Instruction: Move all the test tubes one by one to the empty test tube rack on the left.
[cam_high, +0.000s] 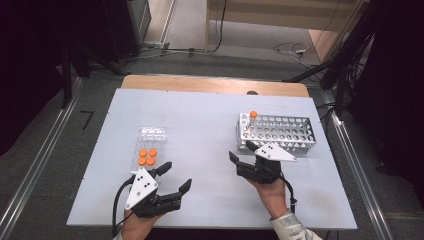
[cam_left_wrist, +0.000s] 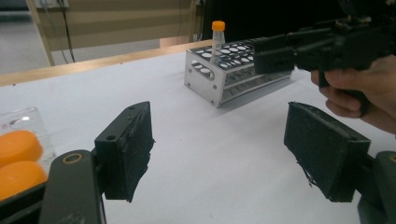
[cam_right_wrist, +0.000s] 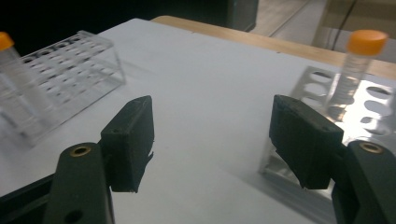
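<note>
Both pairs of jaws are seen spread wide with nothing between them: the left gripper is held over the white counter just beside the clear rack of orange-capped tubes, and the right gripper just beside the metal rack. In that metal rack's corner hole a single orange-capped tube is seen standing upright.
</note>
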